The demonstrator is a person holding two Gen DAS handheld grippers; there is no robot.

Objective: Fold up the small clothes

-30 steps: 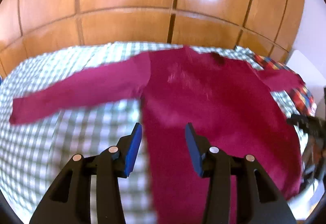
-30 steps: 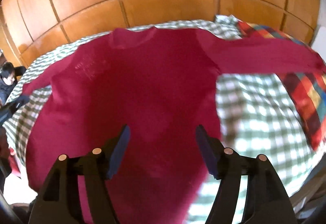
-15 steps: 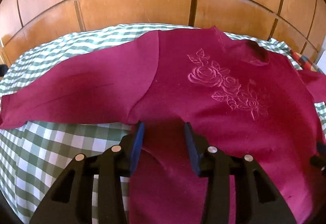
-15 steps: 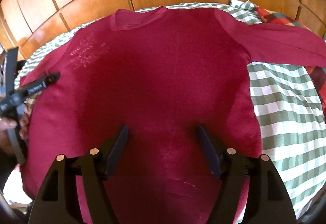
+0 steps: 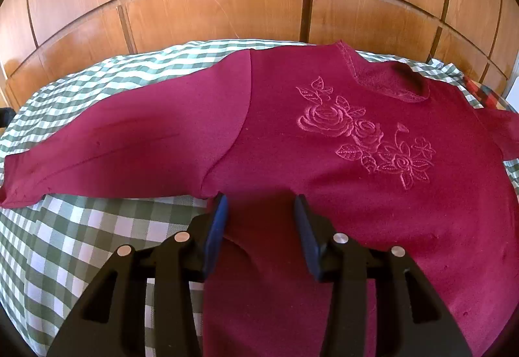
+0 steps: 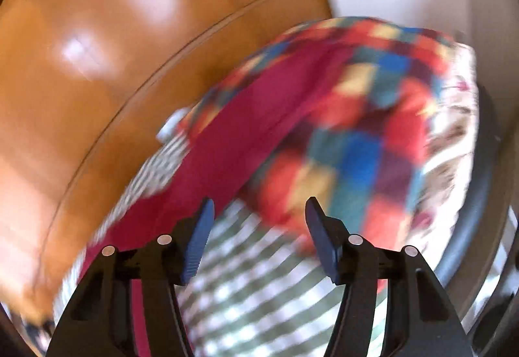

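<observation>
The maroon sweater (image 5: pixel 324 142) w/ embroidered roses lies flat, front up, on the green-checked cloth (image 5: pixel 81 246), its side edge just below the armpit sitting between the left gripper (image 5: pixel 259 204) fingers, which stand apart w/ nothing pinched. Right gripper (image 6: pixel 258 207) is off by the sweater's other sleeve (image 6: pixel 246 136), jaws just been closing a bit but unclenched, nothing between them, view v. blurred. That sleeve runs up-right across a multicoloured plaid blanket (image 6: pixel 363 129), wood panelling (image 5: pixel 227 0) behind.
</observation>
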